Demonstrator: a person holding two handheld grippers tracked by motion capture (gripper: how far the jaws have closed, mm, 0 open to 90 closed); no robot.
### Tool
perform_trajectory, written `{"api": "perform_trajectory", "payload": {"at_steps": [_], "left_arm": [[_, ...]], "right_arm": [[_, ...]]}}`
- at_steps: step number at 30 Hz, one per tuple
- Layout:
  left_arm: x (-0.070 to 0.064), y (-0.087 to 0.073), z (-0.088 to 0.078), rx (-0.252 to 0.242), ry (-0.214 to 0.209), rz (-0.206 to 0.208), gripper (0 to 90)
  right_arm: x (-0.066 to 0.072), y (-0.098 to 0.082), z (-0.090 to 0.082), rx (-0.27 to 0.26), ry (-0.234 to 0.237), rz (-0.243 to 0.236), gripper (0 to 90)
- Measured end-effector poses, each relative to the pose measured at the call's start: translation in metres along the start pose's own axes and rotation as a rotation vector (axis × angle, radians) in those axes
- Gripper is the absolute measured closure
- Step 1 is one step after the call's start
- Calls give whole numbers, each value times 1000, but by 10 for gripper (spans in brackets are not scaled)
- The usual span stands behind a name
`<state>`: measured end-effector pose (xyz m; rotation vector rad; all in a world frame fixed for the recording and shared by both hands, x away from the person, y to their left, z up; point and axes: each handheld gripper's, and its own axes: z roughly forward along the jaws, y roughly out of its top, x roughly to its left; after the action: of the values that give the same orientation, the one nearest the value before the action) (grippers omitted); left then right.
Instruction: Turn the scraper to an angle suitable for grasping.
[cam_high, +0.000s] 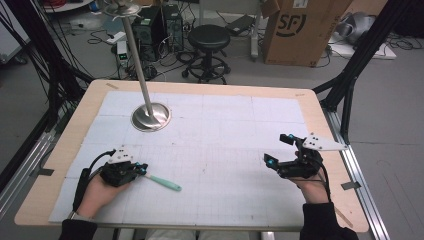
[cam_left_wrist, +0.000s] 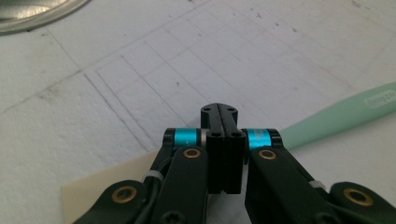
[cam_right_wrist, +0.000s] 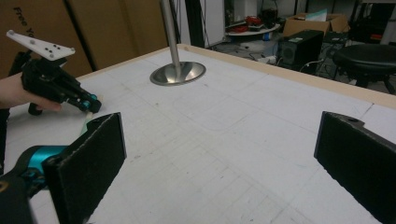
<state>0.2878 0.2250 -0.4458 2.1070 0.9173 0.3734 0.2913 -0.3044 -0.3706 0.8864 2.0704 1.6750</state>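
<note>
One mint-green toothbrush (cam_high: 163, 182) lay near the bench's (cam_high: 320, 120) near-left corner, its long axis slanting toward the near-right. The left claw (cam_high: 145, 170) was pinched shut at its upper-left end, whether gripping it I cannot tell; the right claw (cam_high: 278, 150) gaped wide, empty.

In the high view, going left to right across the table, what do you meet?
Left hand-held gripper → mint-green toothbrush → right hand-held gripper. The steel stand base overlaps the first two in the order, so it is left out.

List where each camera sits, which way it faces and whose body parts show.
High view: above the person's side, facing forward and down on the table; both hands, left gripper, right gripper.
Left gripper view: rides the left gripper, jaws shut, over the mat beside a mint-green toothbrush.
Right gripper view: between open jaws across the table toward the metal stand.
Shared: stand and left gripper.
</note>
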Motion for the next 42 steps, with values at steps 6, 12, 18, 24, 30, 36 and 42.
{"api": "perform_trajectory", "payload": {"at_steps": [6,12,18,24,30,36,42], "left_arm": [[-11,-4,-7,3,24,20,900],[-30,2,-20,-108,-99,55,900],[-53,2,-7,-58,-225,152,900],[-64,4,7,5,-254,193,900],[-61,10,18,-10,-216,181,900],[-39,17,29,-39,-124,89,900],[-25,24,37,-46,-58,38,900]], "right_arm": [[1,0,5,1,8,0,11],[-1,2,7,-6,15,3,11],[-1,2,9,-3,20,0,11],[-1,3,7,-13,19,3,11],[1,1,10,6,20,-6,11],[2,1,7,11,14,-9,11],[2,-1,4,18,4,-8,11]]}}
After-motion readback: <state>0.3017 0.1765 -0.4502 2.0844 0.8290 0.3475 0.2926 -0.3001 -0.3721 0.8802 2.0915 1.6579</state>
